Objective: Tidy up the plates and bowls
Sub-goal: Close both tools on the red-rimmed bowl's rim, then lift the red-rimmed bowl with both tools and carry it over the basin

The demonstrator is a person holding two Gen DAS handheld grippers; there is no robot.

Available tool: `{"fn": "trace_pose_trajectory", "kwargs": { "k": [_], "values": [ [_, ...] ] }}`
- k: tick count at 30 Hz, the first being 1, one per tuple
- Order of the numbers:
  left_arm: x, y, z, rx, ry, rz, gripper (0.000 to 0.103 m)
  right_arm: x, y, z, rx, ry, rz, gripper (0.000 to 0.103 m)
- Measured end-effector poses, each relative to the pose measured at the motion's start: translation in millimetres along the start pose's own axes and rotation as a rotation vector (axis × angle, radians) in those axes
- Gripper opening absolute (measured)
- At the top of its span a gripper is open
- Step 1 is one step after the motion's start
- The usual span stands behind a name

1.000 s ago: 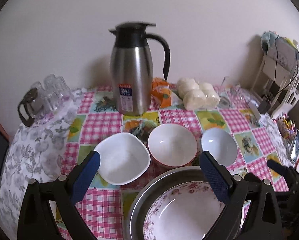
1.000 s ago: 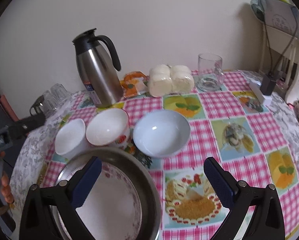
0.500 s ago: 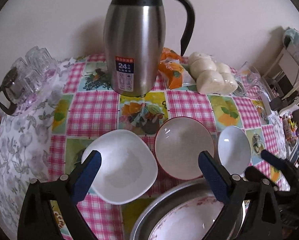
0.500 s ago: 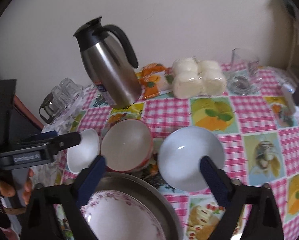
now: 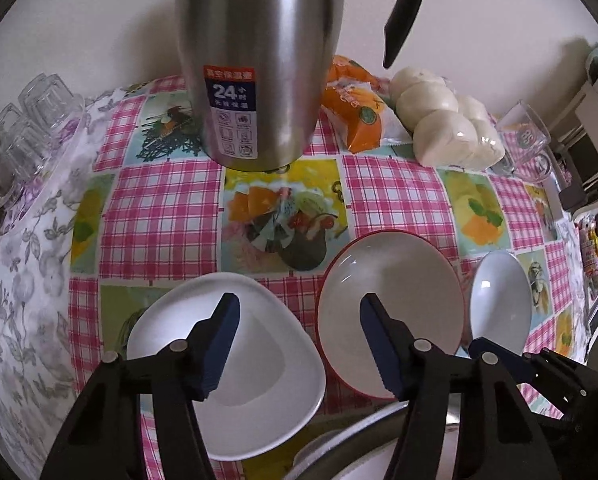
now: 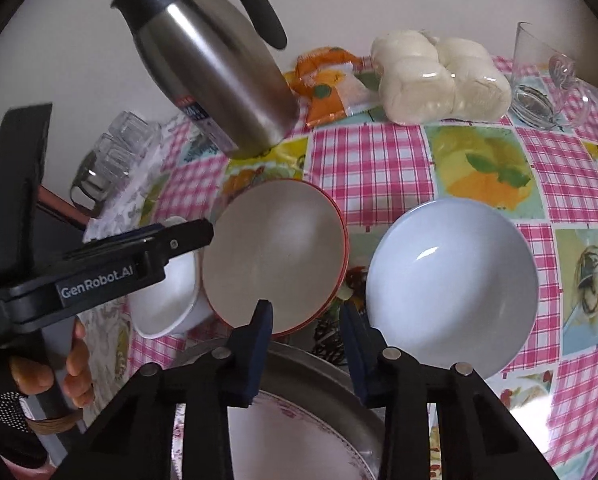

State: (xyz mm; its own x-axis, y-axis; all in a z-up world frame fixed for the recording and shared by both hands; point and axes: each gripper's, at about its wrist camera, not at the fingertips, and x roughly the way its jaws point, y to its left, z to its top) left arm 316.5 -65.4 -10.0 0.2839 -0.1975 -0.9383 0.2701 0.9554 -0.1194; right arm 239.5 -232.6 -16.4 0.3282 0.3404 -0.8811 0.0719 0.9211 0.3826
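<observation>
While three bowls sit in a row, left gripper [image 5: 299, 336] and right gripper [image 6: 305, 326], jaws just narrowed and holding nothing, straddle the square white bowl [image 5: 227, 364] and red-rimmed bowl [image 6: 273, 256] rims, probably for nesting.

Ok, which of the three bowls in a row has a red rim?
The middle bowl: red outside and rim, cream inside. The squarish bowl on one side is plain white, and the round bowl on the other is pale blue-white.
</observation>
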Motion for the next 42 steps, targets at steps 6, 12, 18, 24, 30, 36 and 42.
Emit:
{"fn": "trace_pose_trajectory", "kwargs": {
  "k": [6, 12, 18, 24, 30, 36, 42],
  "values": [
    [13, -11, 1, 0.063, 0.018, 0.035, 0.056, 18, -2, 3, 0.027, 0.049, -0.027, 0.032],
    [6, -9, 3, 0.089, -0.016, 0.047, 0.052, 28, 0, 7, 0.020, 0.060, -0.023, 0.031],
    [-1, -15, 12, 0.102, -0.041, 0.034, 0.052, 34, 1, 7, 0.010, 0.064, -0.027, 0.031],
    [20, -35, 10, 0.151, 0.008, 0.039, 0.050, 37, -1, 9, 0.015, 0.069, -0.025, 0.031],
    [39, -50, 9, 0.189, 0.082, 0.105, 0.049, 44, -2, 12, 0.020, 0.079, -0.037, 0.031],
    [50, -39, 4, 0.181, 0.130, 0.161, 0.049, 48, -4, 13, 0.028, 0.079, -0.027, 0.031],
    [49, -24, 4, 0.129, 0.118, 0.107, 0.048, 50, -4, 14, 0.032, 0.073, -0.034, 0.031]
  ]
}}
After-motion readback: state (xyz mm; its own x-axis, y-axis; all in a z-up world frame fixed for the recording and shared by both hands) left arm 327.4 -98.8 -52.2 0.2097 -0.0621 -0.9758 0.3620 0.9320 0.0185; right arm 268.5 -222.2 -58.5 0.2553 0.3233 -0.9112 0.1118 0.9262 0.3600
